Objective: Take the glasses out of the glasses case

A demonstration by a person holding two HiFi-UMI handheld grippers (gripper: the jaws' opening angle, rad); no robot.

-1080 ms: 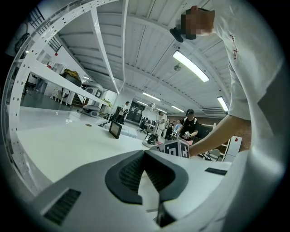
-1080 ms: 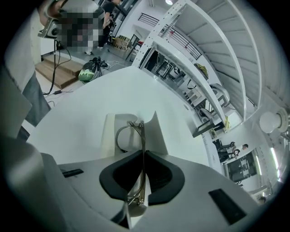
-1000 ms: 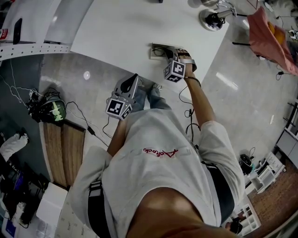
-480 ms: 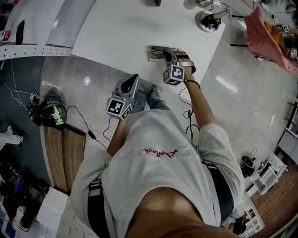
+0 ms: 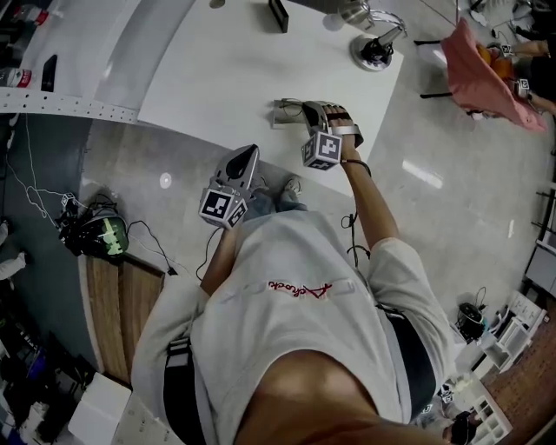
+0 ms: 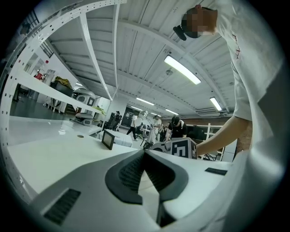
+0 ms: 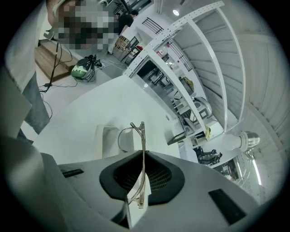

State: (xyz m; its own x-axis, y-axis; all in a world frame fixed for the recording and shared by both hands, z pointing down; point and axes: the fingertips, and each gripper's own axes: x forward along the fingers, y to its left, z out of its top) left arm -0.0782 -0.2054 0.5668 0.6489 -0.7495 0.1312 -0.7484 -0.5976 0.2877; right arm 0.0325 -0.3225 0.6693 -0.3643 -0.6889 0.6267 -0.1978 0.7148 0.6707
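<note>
Presently the right gripper (image 7: 144, 153) is clenched on the glasses (image 7: 143, 136). A thin metal frame runs edge-on between the ribbed black pads, and one lens ring and the front of the frame stick out past the jaw tips. Beyond that ring we see the pale glasses case (image 7: 103, 141) lying on the white table (image 5: 226, 69), near the table's front edge. From the head view this gripper sits just beside the case, pointing down at it. We cannot tell from any view whether the frame touches the case.

Left gripper (image 6: 145, 153): jaws closed, tips meeting, nothing between the pads. It is held off the table's edge, over the grey floor and near the person's white shirt (image 5: 295, 287), well apart from the case. Its camera catches the marker cube (image 6: 181, 147) of the other gripper beyond its tips.

Elsewhere on the table we note a desk lamp (image 5: 373, 48) at the far corner and a small dark upright panel (image 5: 278, 13). A pink cloth (image 5: 482, 65) is off to the right of the table.
</note>
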